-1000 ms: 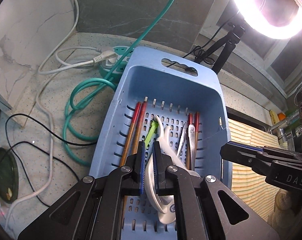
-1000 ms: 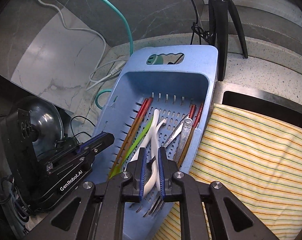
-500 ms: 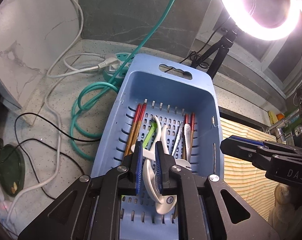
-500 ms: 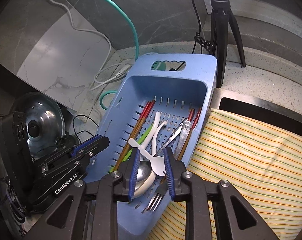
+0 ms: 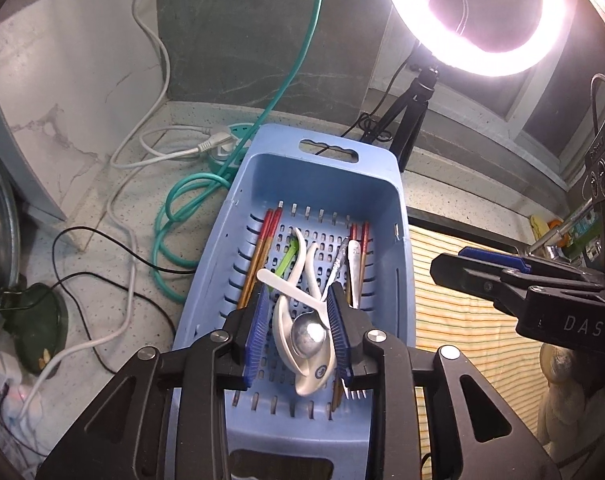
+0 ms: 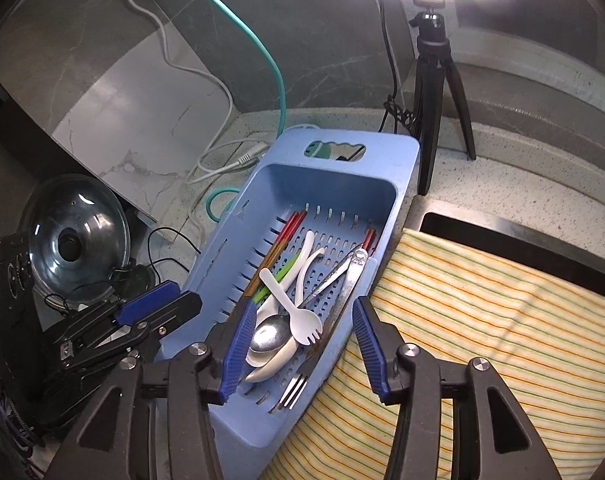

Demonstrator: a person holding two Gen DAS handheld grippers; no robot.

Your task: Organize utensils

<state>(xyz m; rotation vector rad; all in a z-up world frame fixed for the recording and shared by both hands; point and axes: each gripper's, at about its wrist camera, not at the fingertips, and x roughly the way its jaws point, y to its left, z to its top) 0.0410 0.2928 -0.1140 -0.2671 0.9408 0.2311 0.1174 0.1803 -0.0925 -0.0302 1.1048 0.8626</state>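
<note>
A blue slotted basket (image 5: 386, 184) (image 6: 406, 152) holds utensils: red-tipped chopsticks (image 5: 262, 248) (image 6: 280, 244), a white plastic fork (image 5: 290, 288) (image 6: 292, 312), white spoons (image 5: 316, 372), a metal spoon (image 5: 309, 332) (image 6: 268, 334), a metal fork (image 6: 298, 386) and a green-handled piece (image 5: 286, 258). My left gripper (image 5: 298, 336) hangs open above the basket's near end, holding nothing. My right gripper (image 6: 306, 348) is open wide above the basket's right rim, empty.
A yellow striped cloth (image 6: 482, 328) (image 5: 454, 308) lies right of the basket. A ring light on a tripod (image 5: 418, 92) (image 6: 434, 80) stands behind it. Cables and a teal hose (image 5: 182, 208) lie on the counter at left, near a pot lid (image 6: 74, 236).
Both grippers have opened and pulled back and up from the basket. The white plastic fork and metal spoon now lie loose in the basket.
</note>
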